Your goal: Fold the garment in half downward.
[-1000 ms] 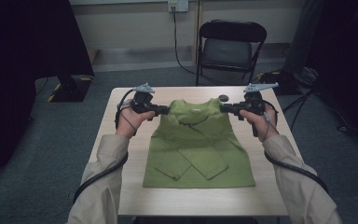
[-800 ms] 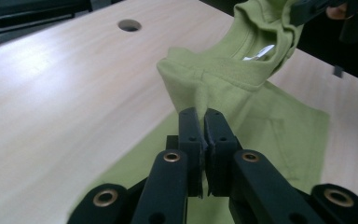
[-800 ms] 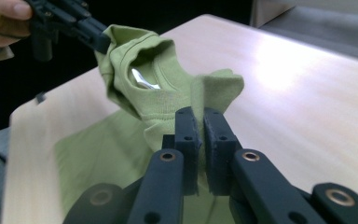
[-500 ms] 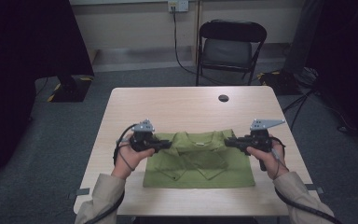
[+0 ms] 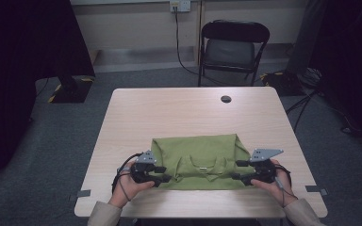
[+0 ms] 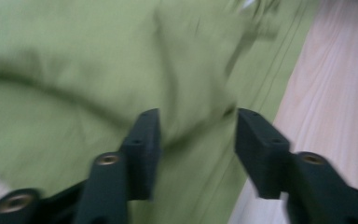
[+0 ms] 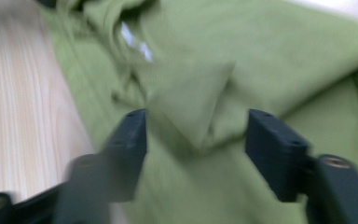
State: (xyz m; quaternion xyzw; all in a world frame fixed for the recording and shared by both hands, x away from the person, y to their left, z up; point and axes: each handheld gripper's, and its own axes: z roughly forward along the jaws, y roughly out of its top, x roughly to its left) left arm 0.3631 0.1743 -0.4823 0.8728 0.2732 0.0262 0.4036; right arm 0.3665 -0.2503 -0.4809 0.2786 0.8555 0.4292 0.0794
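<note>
Your left gripper at near left corner of green shirt; jaws just opened, standing apart, cloth lying between them, pads off it. Your right gripper at near right corner; jaws likewise just opened, fold of cloth between, nothing gripped. Shirt folded, flat on table, spanning gap between both grippers.

shirt x1 | table x1 | chair x1 | grippers x2: L, R

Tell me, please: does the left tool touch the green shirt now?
Cannot tell. The left tool stands open over the green shirt in its own blurred view, having just been opening.
</note>
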